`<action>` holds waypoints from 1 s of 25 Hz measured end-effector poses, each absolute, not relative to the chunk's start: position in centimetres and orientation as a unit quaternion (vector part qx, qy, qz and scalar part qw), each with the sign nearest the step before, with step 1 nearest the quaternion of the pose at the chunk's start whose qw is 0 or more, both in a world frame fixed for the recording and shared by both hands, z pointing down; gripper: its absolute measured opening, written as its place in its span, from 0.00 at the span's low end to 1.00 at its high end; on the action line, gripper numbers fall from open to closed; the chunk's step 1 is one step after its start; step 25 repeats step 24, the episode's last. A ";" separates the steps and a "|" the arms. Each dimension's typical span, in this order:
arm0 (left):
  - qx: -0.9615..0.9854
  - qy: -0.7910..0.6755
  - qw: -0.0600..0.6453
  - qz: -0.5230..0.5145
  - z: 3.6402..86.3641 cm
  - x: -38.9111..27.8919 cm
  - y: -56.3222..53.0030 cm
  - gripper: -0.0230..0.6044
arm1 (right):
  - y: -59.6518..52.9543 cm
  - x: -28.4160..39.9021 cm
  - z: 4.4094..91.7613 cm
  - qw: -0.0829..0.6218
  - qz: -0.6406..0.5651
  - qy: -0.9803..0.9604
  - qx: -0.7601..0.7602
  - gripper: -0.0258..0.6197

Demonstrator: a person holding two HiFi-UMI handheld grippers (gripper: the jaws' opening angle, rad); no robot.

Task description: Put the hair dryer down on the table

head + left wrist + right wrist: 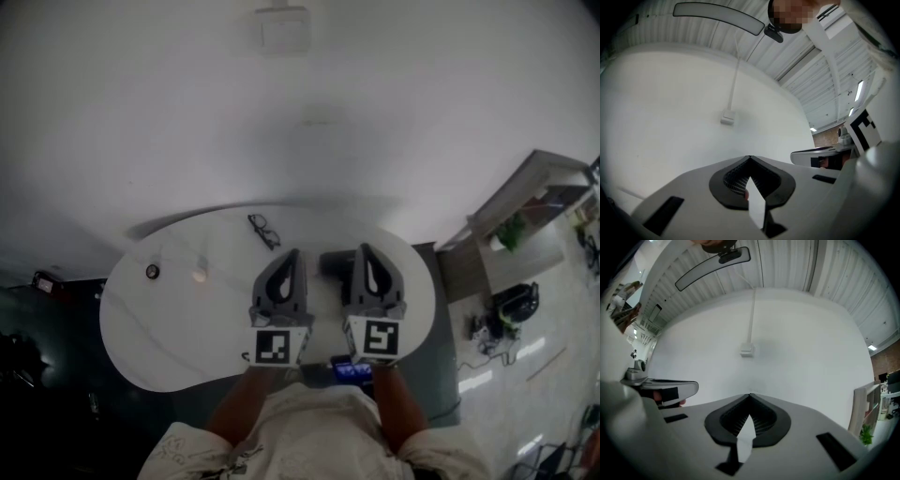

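Head view looks down on a white oval table point(159, 328). From left to right it bears one small dark round thing point(152, 271), one small pale thing point(200, 274) just beside it, and one pair of glasses point(263, 231) nearer the far edge; the two small things are too small to identify. Next comes the left gripper point(295, 253), its jaws pressed together with nothing between them, as the left gripper view shows against the bare wall point(670, 117). Between the two grippers a dark shape lies on the tabletop, which I take to be the hair dryer point(334, 264). It is partly hidden by the right gripper point(362, 247) just beside it, whose jaws are likewise closed on nothing in the right gripper view. So the dryer seems to be down and let go, and the step in hand is likely the retreat. To do it well, the right gripper should draw up and toward the person rather than sideways, so that it does not nudge the dryer. The left one should keep clear of both the dryer and the glasses. A slow withdrawal looks the safer choice, since part of the dryer is hidden behind the gripper. The count: one table, two small things, one pair of glasses, two grippers, one hair dryer.
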State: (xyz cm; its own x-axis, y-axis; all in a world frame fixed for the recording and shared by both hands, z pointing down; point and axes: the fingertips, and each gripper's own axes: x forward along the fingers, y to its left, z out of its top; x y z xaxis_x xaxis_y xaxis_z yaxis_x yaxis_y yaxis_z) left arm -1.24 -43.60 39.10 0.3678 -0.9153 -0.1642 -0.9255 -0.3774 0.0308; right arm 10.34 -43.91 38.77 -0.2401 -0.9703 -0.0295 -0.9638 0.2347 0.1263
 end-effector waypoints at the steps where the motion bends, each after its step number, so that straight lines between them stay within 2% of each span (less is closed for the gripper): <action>1: -0.827 0.556 0.036 0.075 39.1 -1.2 -43.6 0.03 | -43.9 10.2 38.8 0.030 -0.060 -0.786 0.615 0.05; 25: -0.826 0.558 0.047 0.073 39.2 -0.7 -43.5 0.03 | -44.2 11.6 39.8 0.049 -0.056 -0.777 0.625 0.05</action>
